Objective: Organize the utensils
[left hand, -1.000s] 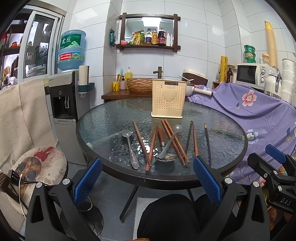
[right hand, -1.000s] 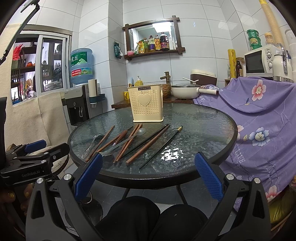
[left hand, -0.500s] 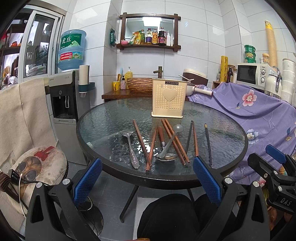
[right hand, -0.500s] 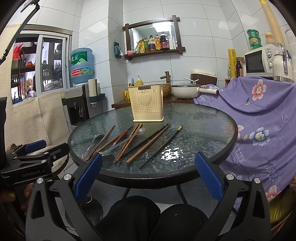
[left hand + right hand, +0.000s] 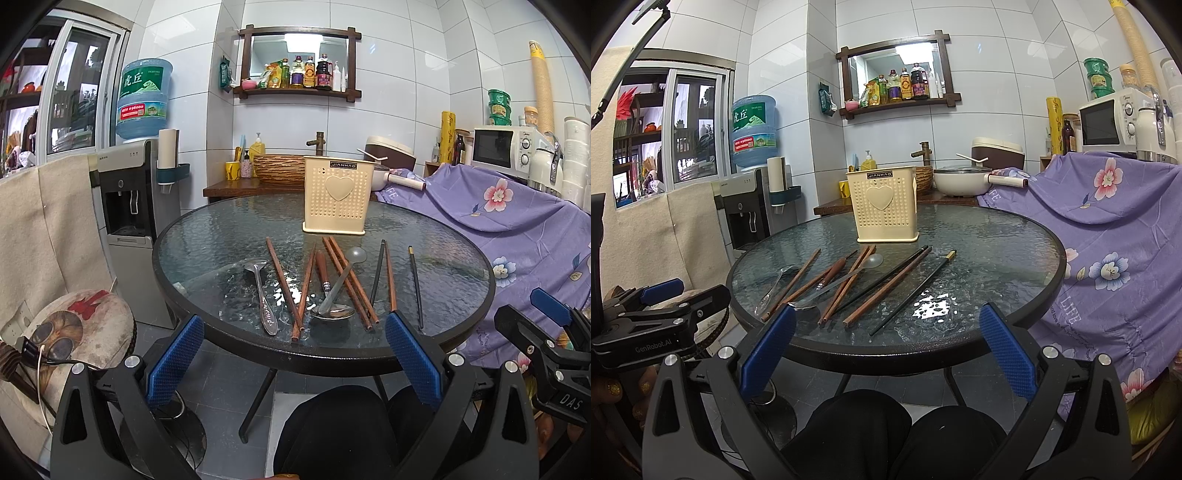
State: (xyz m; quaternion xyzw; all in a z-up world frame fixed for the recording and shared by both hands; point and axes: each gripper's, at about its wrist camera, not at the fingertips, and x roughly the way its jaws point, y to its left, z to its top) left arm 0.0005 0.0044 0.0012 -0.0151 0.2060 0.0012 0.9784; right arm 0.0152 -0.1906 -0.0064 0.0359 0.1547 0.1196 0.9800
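Brown wooden chopsticks [image 5: 282, 280], black chopsticks [image 5: 414, 286] and steel spoons [image 5: 264, 295] lie loose on the round glass table [image 5: 207, 236], before the empty-looking cream perforated holder [image 5: 337, 195]. Left gripper [image 5: 291, 363] and right gripper [image 5: 884, 349] hang wide open, empty, short of the rim. Best pinch one stick mid-shaft, drop it upright.

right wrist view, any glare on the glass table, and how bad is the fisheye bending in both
Right wrist view: bright white glare patches on the table at, beside the black chopstick; wall tiles bow outward, corners go black. Left wrist view: weaker sparkle on the glass around the spoon; same bending, table rim curves strongly; holder in the centre stays sharp and nearly straight.
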